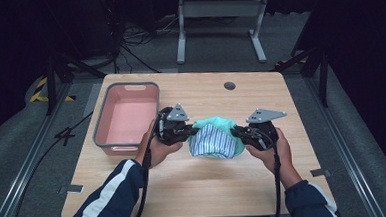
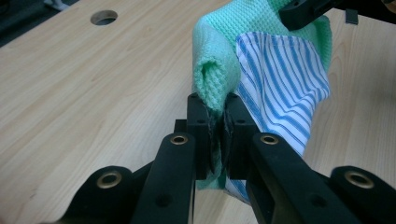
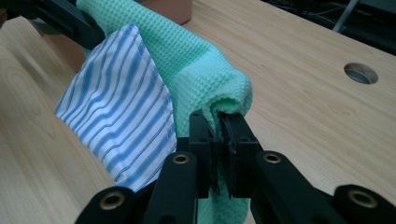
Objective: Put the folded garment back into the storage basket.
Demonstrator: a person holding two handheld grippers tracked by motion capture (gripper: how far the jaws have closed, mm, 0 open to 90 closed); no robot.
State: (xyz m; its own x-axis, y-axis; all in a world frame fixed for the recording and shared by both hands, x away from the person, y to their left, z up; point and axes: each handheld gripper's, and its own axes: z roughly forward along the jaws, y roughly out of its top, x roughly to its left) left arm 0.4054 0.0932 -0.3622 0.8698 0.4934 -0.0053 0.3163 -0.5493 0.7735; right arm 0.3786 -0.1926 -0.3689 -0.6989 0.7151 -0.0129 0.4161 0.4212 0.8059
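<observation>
A mint-green waffle cloth (image 1: 217,123) with a blue-and-white striped panel (image 1: 214,141) hangs between the two grippers above the wooden table (image 1: 200,183). My left gripper (image 1: 196,132) is shut on the cloth's left edge; in its own view the jaws (image 2: 217,135) pinch a green fold (image 2: 212,77), with the striped panel (image 2: 285,88) hanging beside it. My right gripper (image 1: 235,132) is shut on the right edge; its jaws (image 3: 219,144) clamp a rolled green fold (image 3: 219,84), the striped panel (image 3: 126,121) drooping to the left.
A grey-rimmed pink bin (image 1: 127,117) stands empty on the table's left, close to the left hand. A round cable hole (image 1: 229,85) sits near the far edge. A white metal stand (image 1: 221,17) is on the floor beyond the table.
</observation>
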